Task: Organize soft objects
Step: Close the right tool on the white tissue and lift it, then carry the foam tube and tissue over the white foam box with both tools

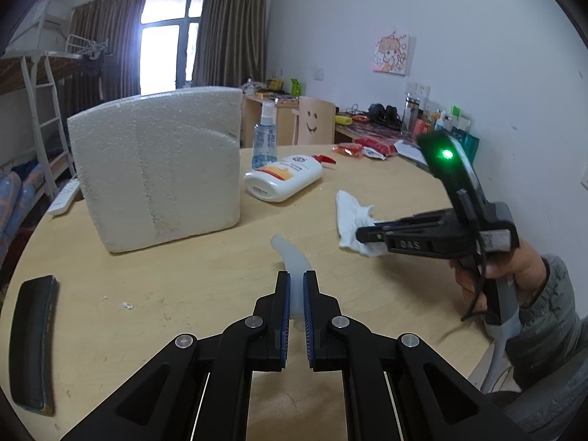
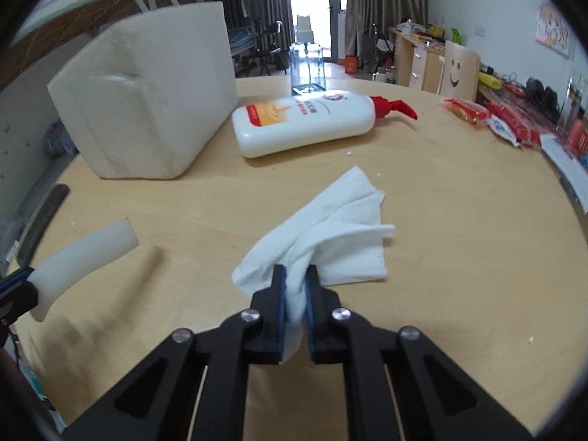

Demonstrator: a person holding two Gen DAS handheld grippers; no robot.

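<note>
Two soft things in hand: a pale silicone tube (image 1: 292, 257) in the left tool (image 1: 296, 286), a white cloth (image 2: 330, 235) in the right tool (image 2: 296, 283).
Left tool: its pads were clamped together on the near end of the tube, which was squeezed flat between them.
Tube, where: it was held just above the table (image 1: 183, 275), near the front edge, well apart from the foam block (image 1: 158, 169).
Tube, handling: judged light, rubbery and bendy; it drooped and curved past the pads, so a hold nearer its middle would have steadied it more than the end grip.
Tube, axis: its long axis ran forward from the pads, the free open end bending up and left toward the foam block.
Right tool: its pads were closed on a bunched fold at the near edge of the cloth.
Cloth, where: it lay crumpled on the table to the right of the tube, nearer than the lotion bottle (image 2: 305, 125).
Cloth, handling: judged very light, limp and easily dragged; a pinch on a thick fold looked safer than a single layer.
Cloth, axis: loosely, it stretched from the pads away and rightward, one corner pointing toward the lotion bottle.
</note>
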